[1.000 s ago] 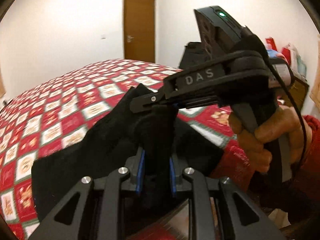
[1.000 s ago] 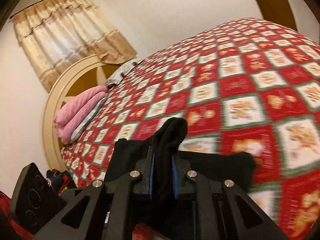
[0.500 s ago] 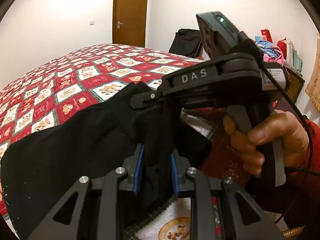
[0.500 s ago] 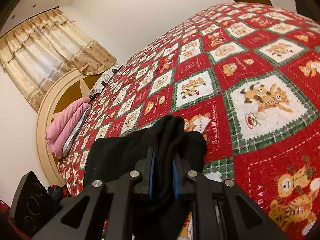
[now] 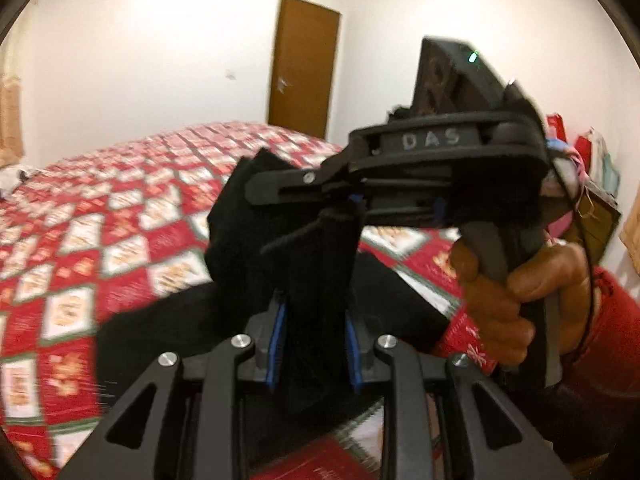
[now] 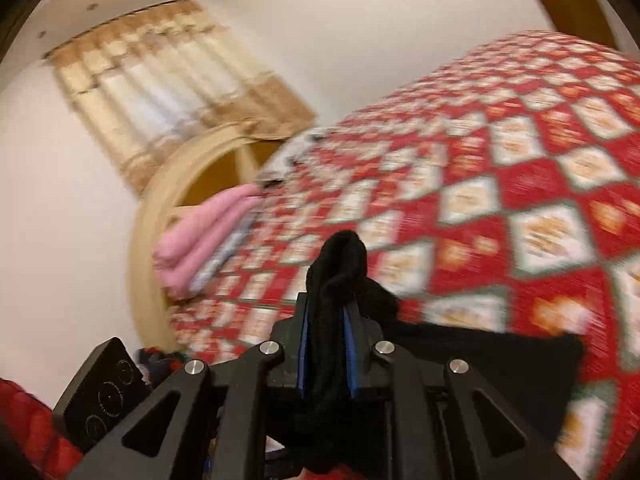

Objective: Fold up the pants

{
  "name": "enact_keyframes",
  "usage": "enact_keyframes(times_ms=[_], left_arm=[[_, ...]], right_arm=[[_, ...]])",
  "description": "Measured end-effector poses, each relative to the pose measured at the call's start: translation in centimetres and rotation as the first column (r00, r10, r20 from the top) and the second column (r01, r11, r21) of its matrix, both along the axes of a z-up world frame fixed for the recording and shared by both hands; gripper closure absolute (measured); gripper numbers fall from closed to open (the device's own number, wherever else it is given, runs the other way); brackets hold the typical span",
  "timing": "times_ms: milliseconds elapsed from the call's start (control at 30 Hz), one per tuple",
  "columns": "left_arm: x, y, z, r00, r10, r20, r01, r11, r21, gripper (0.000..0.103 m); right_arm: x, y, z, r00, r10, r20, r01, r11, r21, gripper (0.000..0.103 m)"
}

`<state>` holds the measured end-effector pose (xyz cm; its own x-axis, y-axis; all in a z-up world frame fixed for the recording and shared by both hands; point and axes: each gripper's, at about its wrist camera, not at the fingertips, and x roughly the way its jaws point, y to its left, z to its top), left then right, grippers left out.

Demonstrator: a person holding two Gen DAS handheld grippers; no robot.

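The black pants (image 5: 316, 264) are held up over the bed (image 5: 80, 216). A thick bunch of the cloth sits between the blue-lined fingers (image 5: 279, 344) of the left gripper (image 5: 316, 344), which are squeezed on it. The rest of the pants hangs down dark below and spreads out over the red quilt.

In the left wrist view, the right gripper (image 5: 280, 192) reaches in from the right side, up higher. Its fingers pinch another part of the same pants. A hand (image 5: 516, 296) in a red sleeve grips its handle. In the right wrist view, the right gripper (image 6: 327, 336) has a rolled lump of black cloth poking up between its closed fingers. A flat part of the pants (image 6: 500, 364) lies on the quilt to the right, though the picture is blurry, so its edge is hard to make out.

The quilt has red and white squares with green lines. A pink folded blanket (image 6: 204, 240) lies near the round headboard (image 6: 160, 208). Tan curtains (image 6: 172, 84) hang behind it. A brown door (image 5: 306, 66) stands shut at the far wall.
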<state>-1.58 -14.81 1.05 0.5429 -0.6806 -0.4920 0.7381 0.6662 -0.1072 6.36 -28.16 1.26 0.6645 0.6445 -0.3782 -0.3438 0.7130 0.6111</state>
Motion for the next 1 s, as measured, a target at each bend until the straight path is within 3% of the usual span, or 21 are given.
enact_keyframes(times_ms=[133,233,400,533,600,733,800,867,933,1000], left_arm=[[-0.8,-0.2,1.0,0.999,0.017,0.048,-0.018,0.999,0.034,0.075],[-0.8,-2.4,-0.9,1.000,-0.029,0.012,0.028,0.998,0.063,0.075],[-2.0,-7.5,-5.5,0.987,-0.162,-0.011,0.162,0.976,0.146,0.075],[-3.1,-10.0,-7.3,0.980,-0.197,0.018,0.189,0.960,0.208,0.071],[-3.8,-9.9,-6.8,0.978,-0.203,0.037,0.190,0.958,0.216,0.067],[-2.7,-8.4,-6.0,0.975,-0.215,-0.055,0.221,0.963,0.153,0.062],[-2.4,-7.5,-5.5,0.973,-0.215,-0.088,0.226,0.965,0.135,0.062],[-2.3,-6.2,-4.7,0.975,-0.207,-0.083,0.217,0.968,0.126,0.062],[-1.9,-4.1,-3.8,0.981,-0.178,-0.081,0.185,0.978,0.096,0.062],[-1.4,-2.1,-2.7,0.988,-0.133,-0.076,0.138,0.989,0.062,0.061]], right_arm=[[0.7,0.8,0.0,0.998,0.060,0.023,-0.062,0.996,0.057,0.087],[0.8,-1.8,-2.7,0.998,0.016,-0.053,-0.011,0.996,0.086,0.087],[-0.7,-7.8,-8.2,0.971,-0.129,-0.203,0.136,0.991,0.018,0.087],[-1.6,-9.2,-9.2,0.955,-0.158,-0.251,0.163,0.987,-0.002,0.085],[-1.8,-9.2,-8.8,0.953,-0.162,-0.257,0.157,0.987,-0.037,0.084],[-3.0,-11.2,-8.7,0.931,-0.195,-0.308,0.221,0.974,0.052,0.084],[-4.3,-12.0,-7.6,0.929,-0.259,-0.264,0.282,0.958,0.053,0.084],[-6.2,-11.0,-5.0,0.942,-0.311,-0.125,0.313,0.950,0.001,0.084],[-7.2,-8.7,-3.0,0.963,-0.267,-0.040,0.263,0.962,-0.075,0.084],[-7.2,-5.6,-2.4,0.987,-0.156,-0.030,0.152,0.982,-0.113,0.084]])
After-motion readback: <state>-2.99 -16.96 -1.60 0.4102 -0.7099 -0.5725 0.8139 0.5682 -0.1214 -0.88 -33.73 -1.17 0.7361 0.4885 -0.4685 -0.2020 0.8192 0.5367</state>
